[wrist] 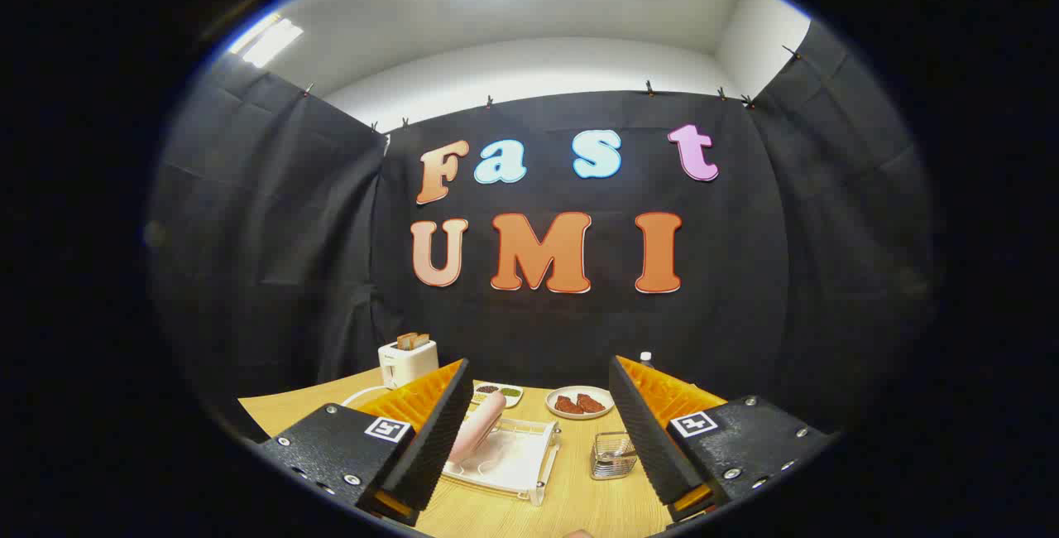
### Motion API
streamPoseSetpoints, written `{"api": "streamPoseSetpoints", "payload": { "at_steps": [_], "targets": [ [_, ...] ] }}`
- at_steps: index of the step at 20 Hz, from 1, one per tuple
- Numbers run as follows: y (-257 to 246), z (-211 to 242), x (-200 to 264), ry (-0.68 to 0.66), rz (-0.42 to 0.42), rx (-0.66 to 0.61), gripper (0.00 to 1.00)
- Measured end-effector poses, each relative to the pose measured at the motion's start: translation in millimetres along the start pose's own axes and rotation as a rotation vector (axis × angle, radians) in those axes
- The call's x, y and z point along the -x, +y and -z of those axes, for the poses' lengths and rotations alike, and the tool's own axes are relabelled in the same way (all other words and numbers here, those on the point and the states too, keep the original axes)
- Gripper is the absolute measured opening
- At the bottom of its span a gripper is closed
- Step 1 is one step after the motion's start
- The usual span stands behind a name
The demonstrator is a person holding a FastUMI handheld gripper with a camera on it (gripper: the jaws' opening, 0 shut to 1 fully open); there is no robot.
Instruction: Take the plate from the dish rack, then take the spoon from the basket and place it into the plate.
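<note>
The hand-held gripper point(538, 439) hovers above the near edge of the wooden worktop point(579, 505) with its fingers spread wide and nothing between them. Ahead, between the fingers, the white dish rack point(517, 463) holds a pink plate point(477, 426) standing on edge just beside the left finger, and a small wire basket point(613, 455) sits near the right finger (whether a spoon lies in it I cannot tell). Toward the far edge stand a white toaster point(407, 362) with bread, a small sectioned dish point(496, 392) and a plate of brown food point(580, 402).
</note>
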State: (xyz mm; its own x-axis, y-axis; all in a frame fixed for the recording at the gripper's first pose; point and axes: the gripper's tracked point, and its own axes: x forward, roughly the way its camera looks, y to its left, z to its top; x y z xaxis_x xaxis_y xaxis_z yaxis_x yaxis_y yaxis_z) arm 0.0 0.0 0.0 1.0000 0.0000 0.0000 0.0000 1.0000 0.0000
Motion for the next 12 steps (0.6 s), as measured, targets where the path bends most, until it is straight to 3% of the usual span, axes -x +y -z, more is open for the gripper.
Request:
{"api": "streamPoseSetpoints", "payload": {
  "at_steps": [12],
  "targets": [
    [13.8, -2.5, 3.7, -0.004, -0.056, -0.057, 0.98]
  ]
}}
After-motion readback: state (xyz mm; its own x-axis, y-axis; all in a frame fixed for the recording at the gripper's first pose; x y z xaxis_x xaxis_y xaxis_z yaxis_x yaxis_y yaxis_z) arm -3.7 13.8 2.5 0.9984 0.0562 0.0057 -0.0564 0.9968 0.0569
